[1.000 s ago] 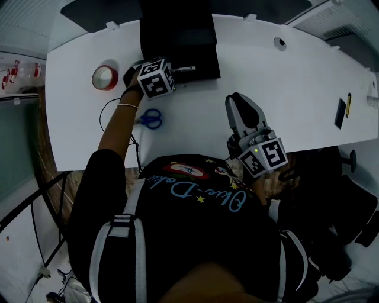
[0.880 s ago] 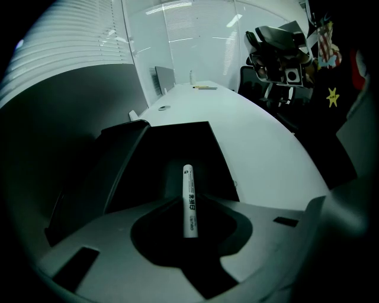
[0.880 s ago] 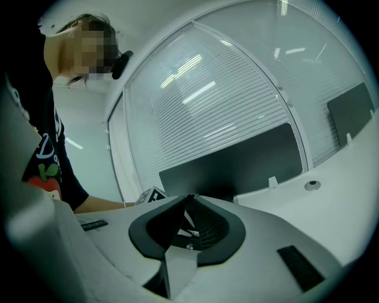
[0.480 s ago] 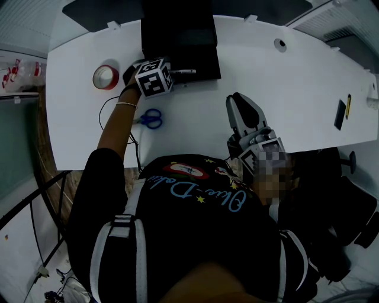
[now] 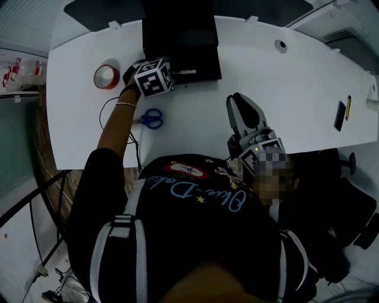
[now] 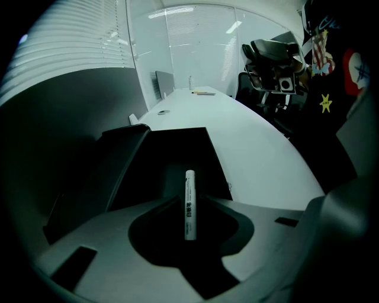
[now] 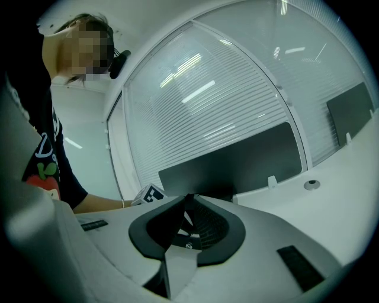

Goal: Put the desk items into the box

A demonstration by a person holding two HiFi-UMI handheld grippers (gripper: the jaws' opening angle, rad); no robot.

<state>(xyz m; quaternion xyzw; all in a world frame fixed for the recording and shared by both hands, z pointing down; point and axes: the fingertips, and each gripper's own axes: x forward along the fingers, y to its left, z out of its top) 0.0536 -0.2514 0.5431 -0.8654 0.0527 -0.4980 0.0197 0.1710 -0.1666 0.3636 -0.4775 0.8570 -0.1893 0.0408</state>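
A black box (image 5: 180, 35) stands open at the back middle of the white desk (image 5: 296, 89). My left gripper (image 6: 189, 199) hovers at the box's front left corner, its marker cube (image 5: 154, 77) facing up. A white marker (image 6: 189, 204) lies along its jaws and points over the box (image 6: 172, 160). The jaws are opening, and their tips still touch the marker (image 5: 185, 71). My right gripper (image 5: 240, 105) rests near the desk's front edge, right of centre. Its jaws meet at the tips (image 7: 188, 196) with nothing between them.
A red tape roll (image 5: 105, 76) lies left of the box. Blue scissors (image 5: 151, 118) lie near the front edge under the left forearm. A black flat item (image 5: 340, 113) and a yellow pen (image 5: 349, 105) lie at the far right. A dark screen (image 5: 106, 9) stands behind the desk.
The left gripper has edged slightly left at the box's corner with the marker still between its jaws. The right gripper has stayed put.
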